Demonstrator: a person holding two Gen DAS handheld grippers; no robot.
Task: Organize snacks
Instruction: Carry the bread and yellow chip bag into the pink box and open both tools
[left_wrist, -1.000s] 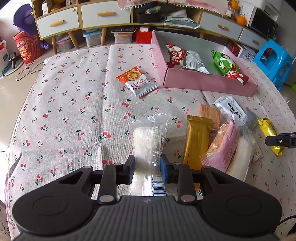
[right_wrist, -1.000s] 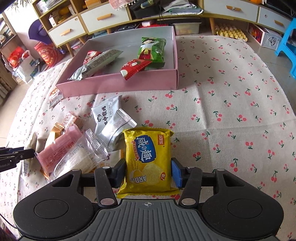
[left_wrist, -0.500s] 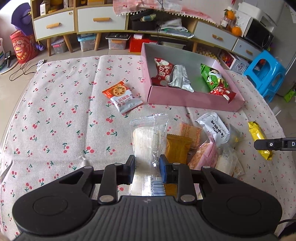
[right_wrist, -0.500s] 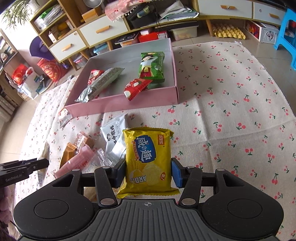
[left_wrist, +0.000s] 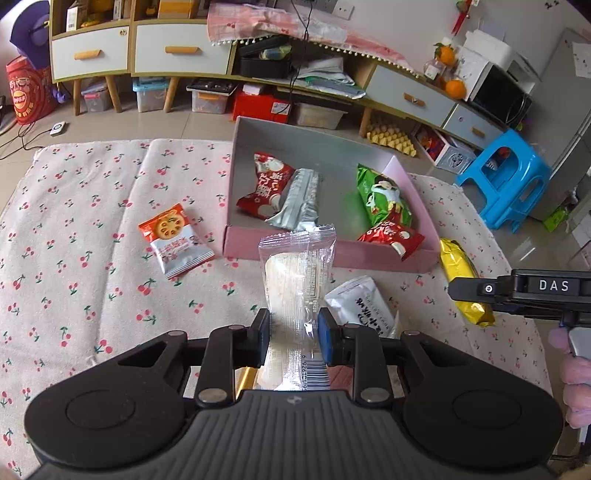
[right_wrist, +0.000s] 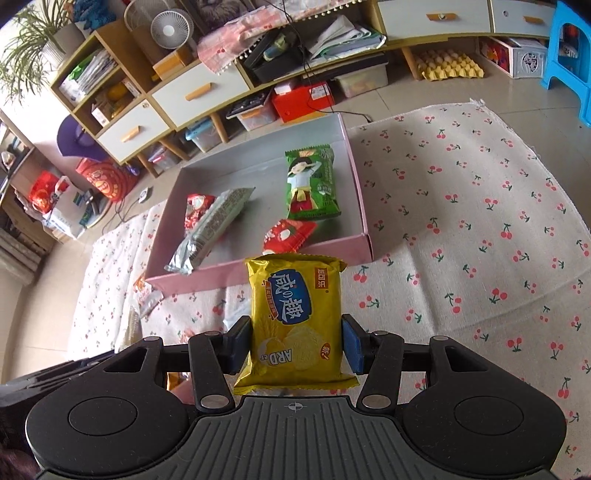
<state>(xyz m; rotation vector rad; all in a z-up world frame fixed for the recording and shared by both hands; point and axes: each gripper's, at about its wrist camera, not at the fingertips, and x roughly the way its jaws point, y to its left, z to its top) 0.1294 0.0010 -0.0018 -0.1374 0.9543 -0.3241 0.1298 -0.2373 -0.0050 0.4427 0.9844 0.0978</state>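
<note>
My left gripper (left_wrist: 293, 338) is shut on a clear-wrapped white snack (left_wrist: 295, 280), held above the cherry-print cloth just short of the pink box (left_wrist: 332, 256). My right gripper (right_wrist: 293, 343) is shut on a yellow cracker packet (right_wrist: 295, 317), lifted in front of the same pink box (right_wrist: 258, 271). Inside the box lie a red packet (left_wrist: 264, 188), a silver packet (left_wrist: 301, 199), a green packet (left_wrist: 382, 195) and a small red packet (left_wrist: 391, 238). In the left wrist view the right gripper shows at the right edge with the yellow packet (left_wrist: 461, 280).
An orange-and-white biscuit packet (left_wrist: 173, 240) lies left of the box, and a white packet (left_wrist: 360, 306) lies near my left gripper. A blue stool (left_wrist: 509, 181) stands to the right. Low cabinets and storage bins (left_wrist: 207, 99) line the floor behind the table.
Both grippers have risen with their packets and moved toward the pink box. The loose snack pile has slipped below and behind the fingers in both views.
</note>
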